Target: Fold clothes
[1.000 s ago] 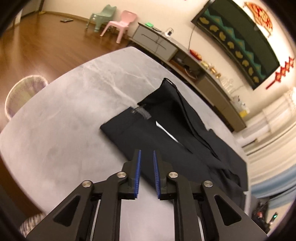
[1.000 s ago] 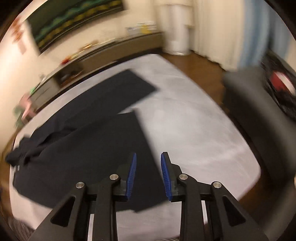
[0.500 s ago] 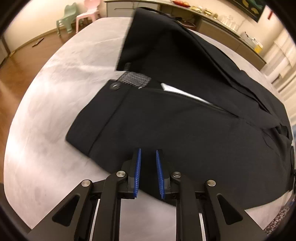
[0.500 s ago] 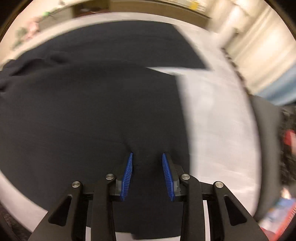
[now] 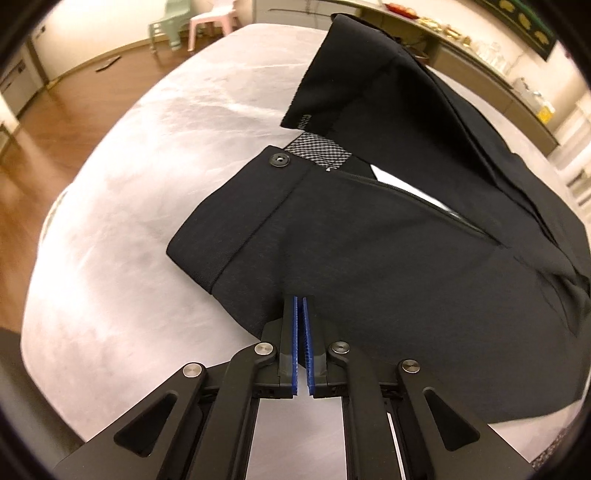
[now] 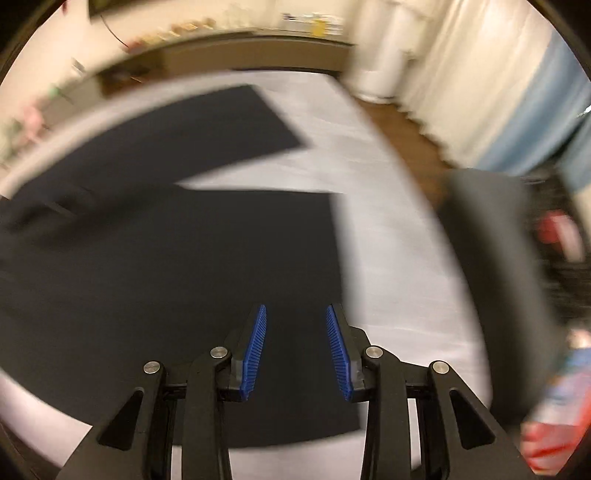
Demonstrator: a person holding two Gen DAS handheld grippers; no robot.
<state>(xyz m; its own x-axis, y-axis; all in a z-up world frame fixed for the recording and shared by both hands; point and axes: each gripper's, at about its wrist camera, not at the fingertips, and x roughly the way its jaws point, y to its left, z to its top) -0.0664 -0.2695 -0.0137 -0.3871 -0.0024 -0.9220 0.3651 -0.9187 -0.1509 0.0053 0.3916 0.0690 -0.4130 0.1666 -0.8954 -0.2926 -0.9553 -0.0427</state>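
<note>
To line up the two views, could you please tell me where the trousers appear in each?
Left wrist: trousers fill centre and right, waistband towards the camera.
Right wrist: trousers fill left and centre, legs splitting apart; blurred.
Shared landmark: the grey table.

- My left wrist cam sits low and close behind the left gripper (image 5: 300, 306), looking forward along its fingers at the waistband end of the black trousers (image 5: 388, 258), with chairs (image 5: 192, 26) and floor beyond.
- My right wrist cam looks along the right gripper (image 6: 295, 314) over the leg end, slightly higher, toward the curtains (image 6: 461, 74); blurred.
- Both views share the trousers, the grey table (image 5: 129, 184) and the wall sideboard (image 5: 461, 48).
</note>
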